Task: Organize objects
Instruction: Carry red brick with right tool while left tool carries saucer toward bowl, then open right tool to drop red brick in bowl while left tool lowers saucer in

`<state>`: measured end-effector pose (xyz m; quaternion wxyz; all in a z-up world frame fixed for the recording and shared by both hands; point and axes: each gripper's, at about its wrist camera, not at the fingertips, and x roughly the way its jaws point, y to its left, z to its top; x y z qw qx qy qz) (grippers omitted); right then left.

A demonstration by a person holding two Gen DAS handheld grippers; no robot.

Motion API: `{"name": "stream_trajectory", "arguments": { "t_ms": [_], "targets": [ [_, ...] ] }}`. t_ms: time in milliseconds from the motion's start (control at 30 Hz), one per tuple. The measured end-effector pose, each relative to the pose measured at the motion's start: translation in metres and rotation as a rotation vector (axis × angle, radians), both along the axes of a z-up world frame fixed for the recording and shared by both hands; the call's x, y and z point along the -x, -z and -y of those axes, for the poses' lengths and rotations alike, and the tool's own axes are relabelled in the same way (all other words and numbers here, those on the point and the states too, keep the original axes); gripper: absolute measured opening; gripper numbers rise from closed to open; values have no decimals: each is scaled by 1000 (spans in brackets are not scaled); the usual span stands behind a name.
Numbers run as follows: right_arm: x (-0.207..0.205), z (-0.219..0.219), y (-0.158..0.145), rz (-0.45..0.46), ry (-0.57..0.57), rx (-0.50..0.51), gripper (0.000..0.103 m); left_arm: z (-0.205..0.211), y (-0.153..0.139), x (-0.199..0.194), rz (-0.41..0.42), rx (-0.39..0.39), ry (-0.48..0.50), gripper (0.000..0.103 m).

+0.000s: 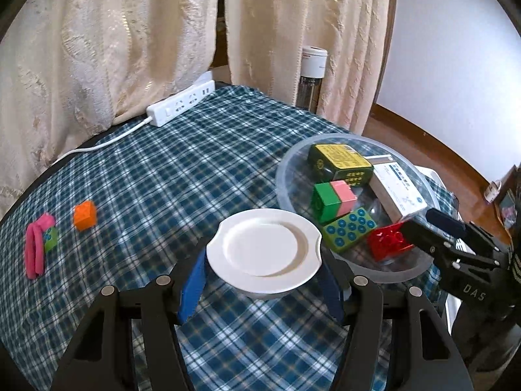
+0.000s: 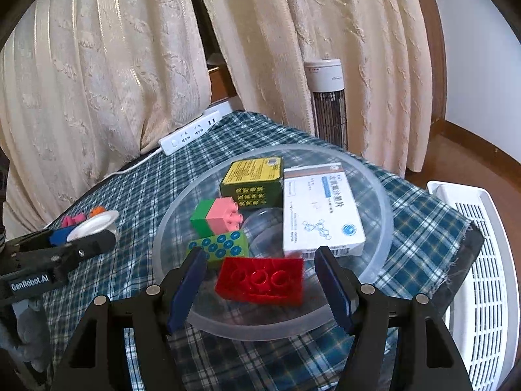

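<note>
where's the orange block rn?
Left wrist view, far left on the plaid cloth: orange block sits right of the pink piece, outside the clear bowl.

A room in a home. Cream curtains (image 1: 130,49) hang behind a table under a blue plaid cloth (image 1: 182,163), with a white power strip (image 1: 180,102) at its far edge, a tower heater (image 2: 327,104) on the wood floor (image 1: 423,143), and a white wall (image 1: 456,49). Toy bricks (image 2: 216,216) and medicine boxes (image 2: 320,208) fill a plastic bowl (image 2: 377,195).

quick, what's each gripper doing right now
left gripper: closed on the white plate, held above the table.
right gripper: open, over the clear bowl; red brick between the fingers, ungripped.
</note>
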<state>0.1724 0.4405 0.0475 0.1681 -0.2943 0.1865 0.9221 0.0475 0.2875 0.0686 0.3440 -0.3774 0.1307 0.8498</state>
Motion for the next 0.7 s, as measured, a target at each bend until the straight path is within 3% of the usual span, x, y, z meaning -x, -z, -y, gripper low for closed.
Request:
{"name": "stream_trajectory", "arguments": {
  "t_ms": [700],
  "targets": [
    [-21,-39,-3,-46,68,32,72,-74,1,-21,3,15,142,63]
  ]
}}
